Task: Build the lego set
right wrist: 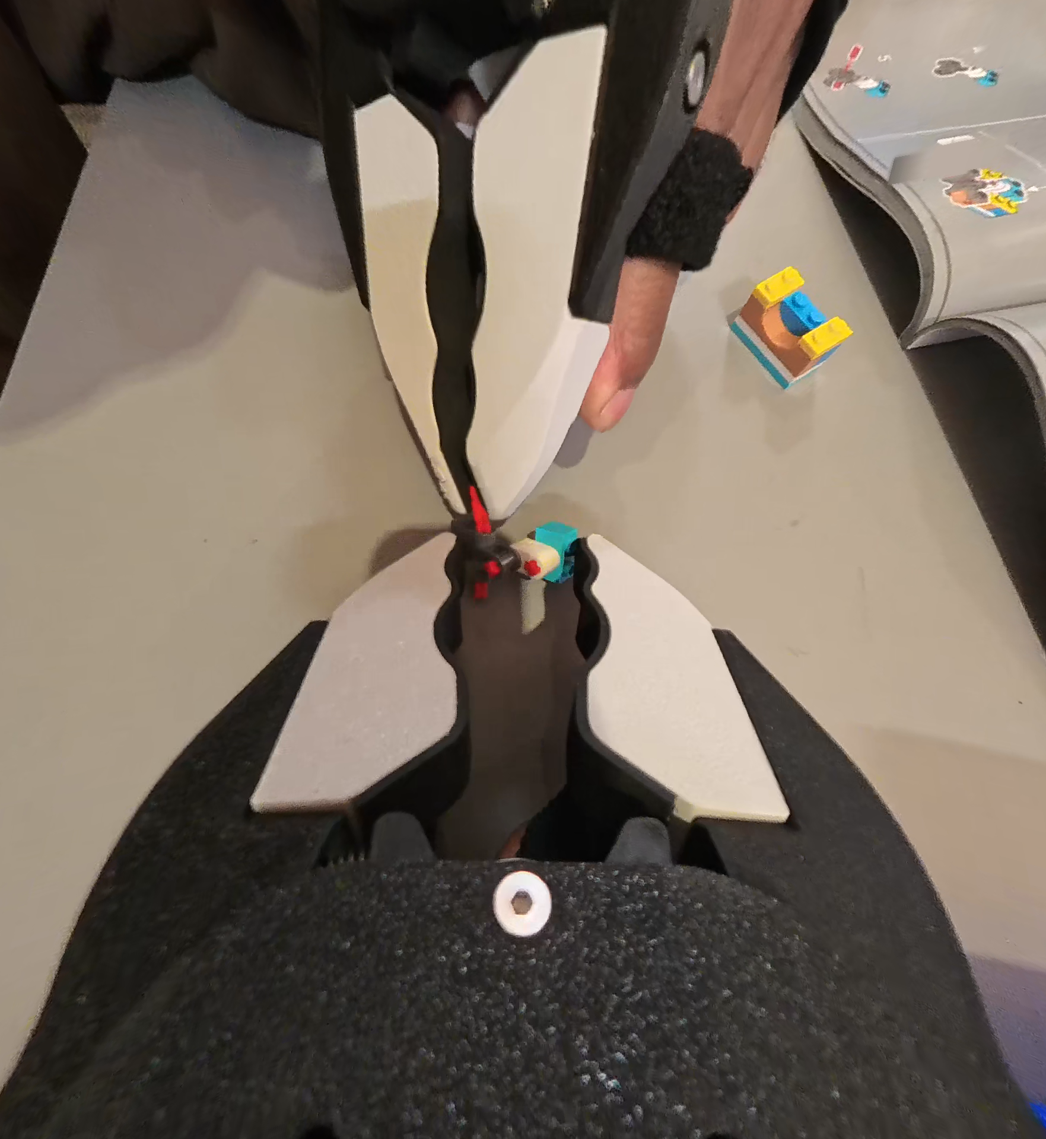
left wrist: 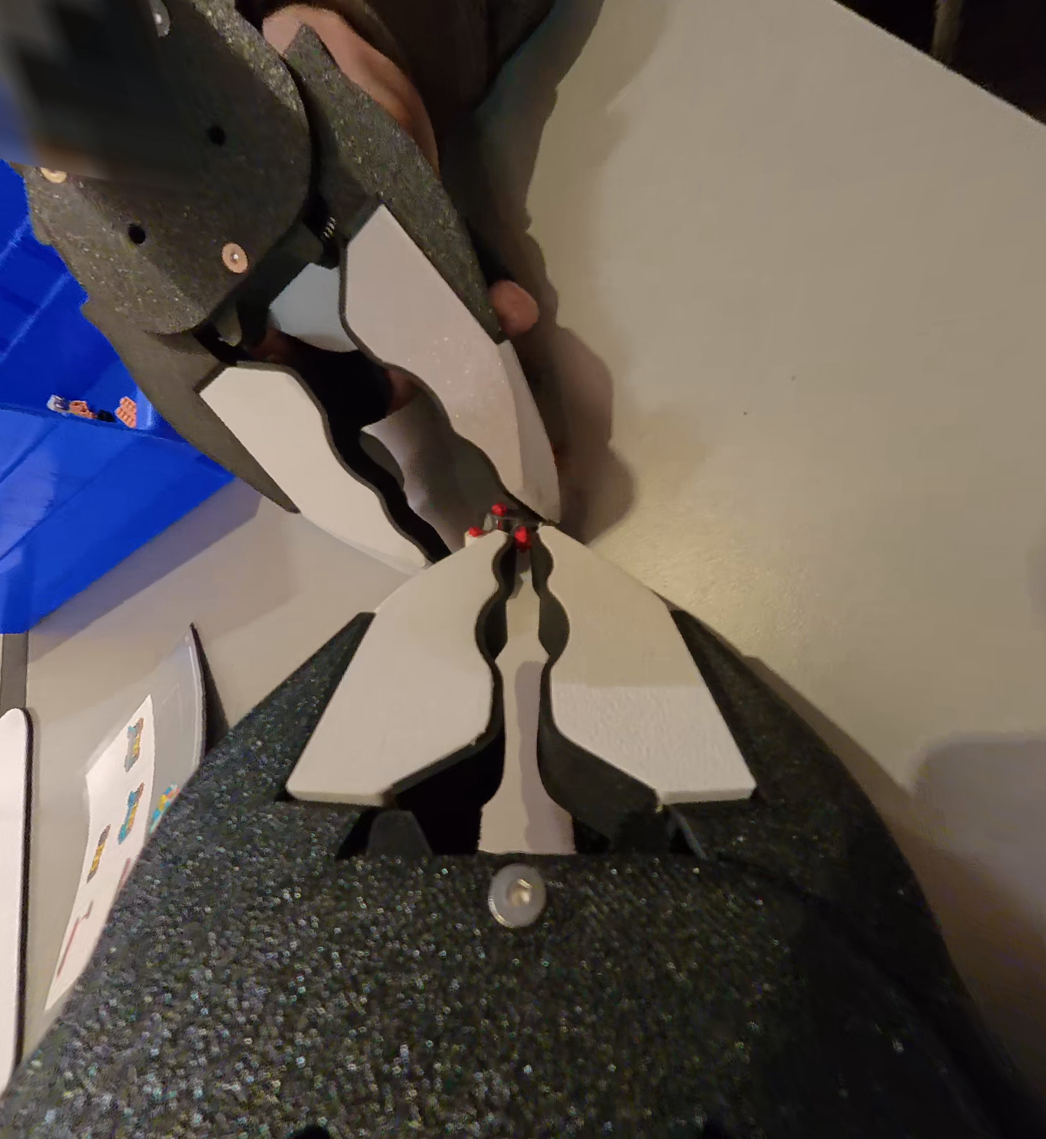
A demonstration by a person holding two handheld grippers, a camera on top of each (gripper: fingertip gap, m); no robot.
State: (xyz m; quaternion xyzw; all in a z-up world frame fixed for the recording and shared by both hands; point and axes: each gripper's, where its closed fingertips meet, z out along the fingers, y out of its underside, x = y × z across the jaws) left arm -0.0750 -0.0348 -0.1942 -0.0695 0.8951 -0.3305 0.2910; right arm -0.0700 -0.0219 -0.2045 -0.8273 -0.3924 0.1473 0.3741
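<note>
Two claws meet over a beige table (right wrist: 200,431).

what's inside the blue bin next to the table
In the left wrist view, the blue bin holds a few small orange lego pieces by its rim. The right gripper covers the rest.

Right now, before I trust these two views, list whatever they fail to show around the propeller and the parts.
- Right wrist view: the left gripper covers most of the upper blade of the red propeller.
- Same view: it is unclear whether the right gripper clamps the teal-and-cream piece.
- Left wrist view: the blue bin contents are tiny and mostly behind the right gripper.
- Right wrist view: the booklet is cut off by the right edge.
</note>
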